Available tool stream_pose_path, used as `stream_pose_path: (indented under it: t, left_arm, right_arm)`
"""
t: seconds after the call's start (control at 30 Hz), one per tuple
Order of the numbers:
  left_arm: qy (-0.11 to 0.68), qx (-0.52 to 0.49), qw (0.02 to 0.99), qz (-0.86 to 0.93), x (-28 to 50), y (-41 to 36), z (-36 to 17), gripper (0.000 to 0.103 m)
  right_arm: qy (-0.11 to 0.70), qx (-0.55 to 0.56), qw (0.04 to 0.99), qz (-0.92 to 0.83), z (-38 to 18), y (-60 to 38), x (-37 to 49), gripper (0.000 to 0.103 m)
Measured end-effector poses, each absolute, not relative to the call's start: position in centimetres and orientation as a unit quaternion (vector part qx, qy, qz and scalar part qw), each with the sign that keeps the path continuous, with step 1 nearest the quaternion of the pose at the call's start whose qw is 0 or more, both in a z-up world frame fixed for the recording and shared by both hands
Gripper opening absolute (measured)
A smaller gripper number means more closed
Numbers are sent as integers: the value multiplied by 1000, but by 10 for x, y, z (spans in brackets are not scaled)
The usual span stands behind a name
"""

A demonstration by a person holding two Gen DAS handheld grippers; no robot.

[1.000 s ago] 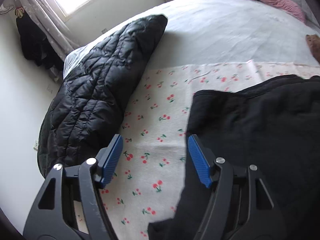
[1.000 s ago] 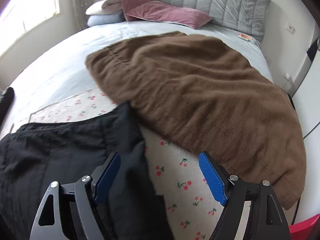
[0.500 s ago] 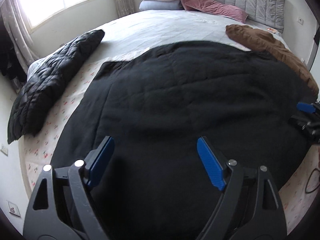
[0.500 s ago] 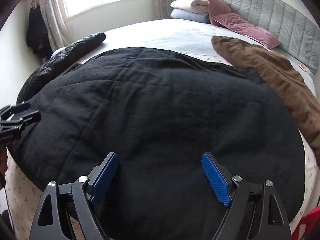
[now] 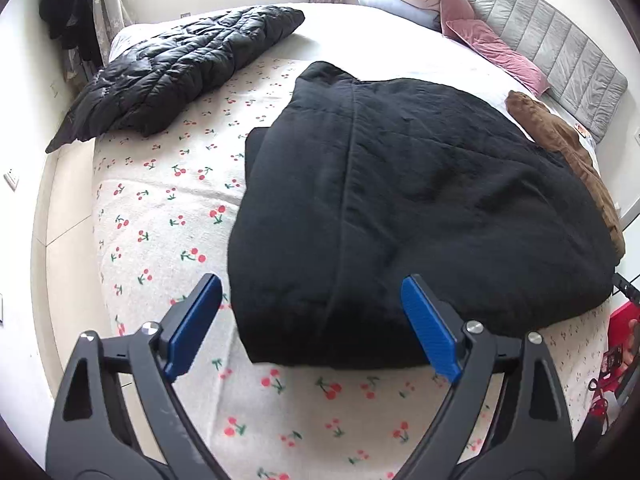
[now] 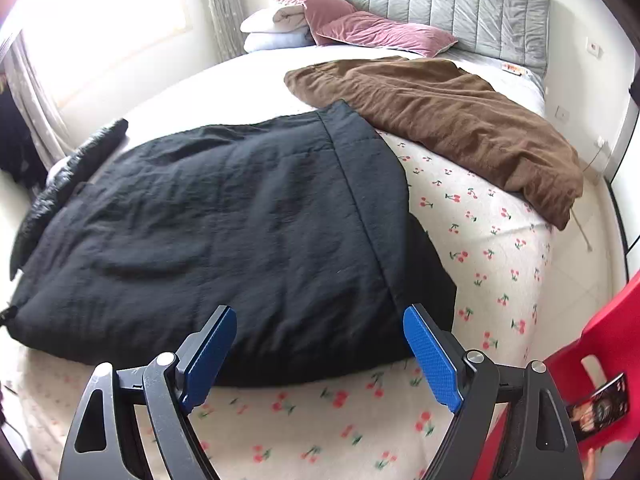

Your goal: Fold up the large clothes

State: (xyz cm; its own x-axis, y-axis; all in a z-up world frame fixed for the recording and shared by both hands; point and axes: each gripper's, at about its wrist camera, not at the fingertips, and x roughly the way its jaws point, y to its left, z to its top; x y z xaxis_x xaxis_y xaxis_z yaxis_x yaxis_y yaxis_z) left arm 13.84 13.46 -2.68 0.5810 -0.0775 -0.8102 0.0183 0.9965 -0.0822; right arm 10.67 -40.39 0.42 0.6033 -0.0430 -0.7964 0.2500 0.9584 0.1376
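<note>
A large black padded garment (image 5: 420, 200) lies folded flat on the cherry-print sheet (image 5: 160, 216) at the foot of the bed; it also shows in the right wrist view (image 6: 224, 232). My left gripper (image 5: 312, 320) is open and empty, held above the garment's near left corner. My right gripper (image 6: 320, 348) is open and empty, held above the garment's near right edge. Neither gripper touches the cloth.
A black quilted puffer jacket (image 5: 176, 64) lies at the bed's left side. A brown fleece garment (image 6: 440, 112) lies at the right, its edge touching the black one. Pillows (image 6: 348, 28) and a grey headboard (image 6: 432, 8) are at the back. A red object (image 6: 600, 360) stands at the lower right.
Both grippers have pulled back and up from the black garment toward the foot of the bed. The garment now lies as a narrower folded block, with cherry sheet showing in front of it.
</note>
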Motion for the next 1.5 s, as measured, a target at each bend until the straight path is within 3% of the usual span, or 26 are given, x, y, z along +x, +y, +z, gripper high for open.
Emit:
stream_pose_path:
  t: [0.3, 0.77, 1.5]
  left_arm:
    - [471, -65, 879, -27, 73, 92, -6, 97]
    - [490, 7, 872, -16, 14, 12, -14, 99]
    - [476, 24, 878, -35, -8, -27, -14, 99]
  right_arm:
    - [433, 97, 894, -61, 36, -352, 68, 88]
    - [446, 37, 893, -48, 36, -263, 26, 90]
    - [457, 26, 887, -51, 25, -254, 19, 90]
